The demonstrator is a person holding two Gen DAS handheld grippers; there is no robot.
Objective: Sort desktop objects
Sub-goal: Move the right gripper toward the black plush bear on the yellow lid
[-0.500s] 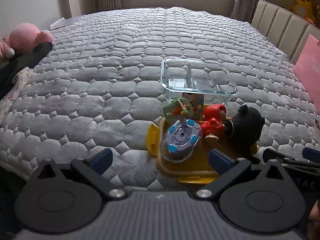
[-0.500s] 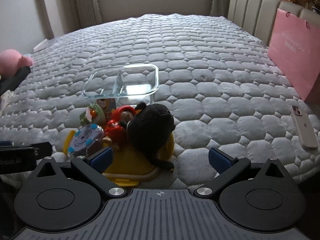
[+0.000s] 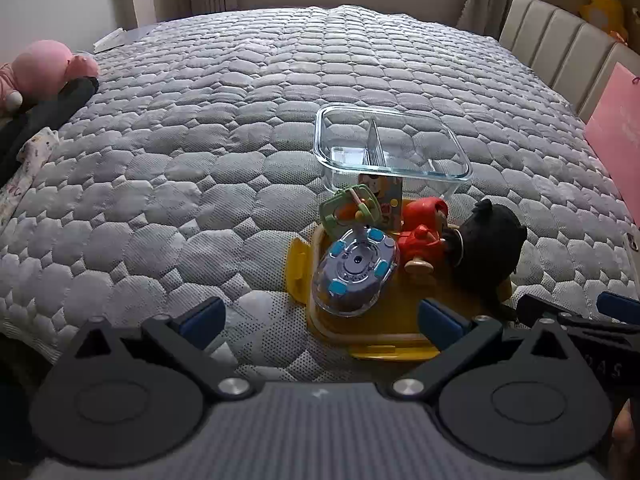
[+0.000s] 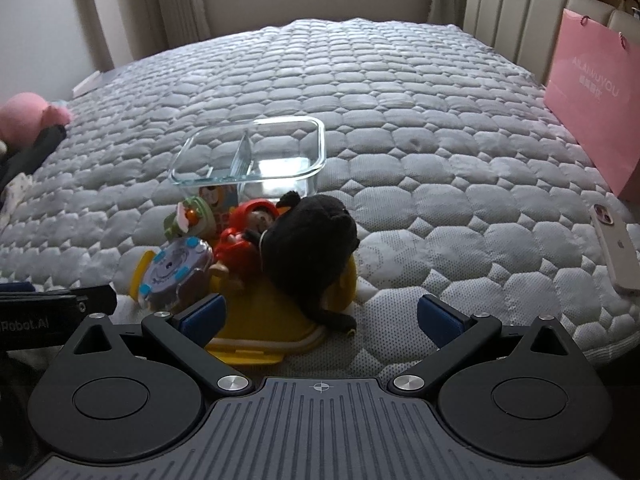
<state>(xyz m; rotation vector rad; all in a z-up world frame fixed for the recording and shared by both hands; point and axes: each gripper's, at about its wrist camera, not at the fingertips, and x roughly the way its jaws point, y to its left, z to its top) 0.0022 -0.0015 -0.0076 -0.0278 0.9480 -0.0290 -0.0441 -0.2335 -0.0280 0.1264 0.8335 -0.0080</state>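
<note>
Grey quilted bed [image 3: 240,160] held toys on a yellow lid [image 3: 376,320]; both grippers [image 3: 320,316] [image 4: 320,316] gaped empty. Only the right view caught a phone [image 4: 612,248] at three o'clock.

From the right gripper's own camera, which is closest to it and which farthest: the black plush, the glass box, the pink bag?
1. Black plush: nearest, on the yellow lid just ahead of the open right gripper, slightly left.
2. Glass box: behind the toys, mid-bed.
3. Pink bag: farthest, upright at the far right by the headboard.
</note>
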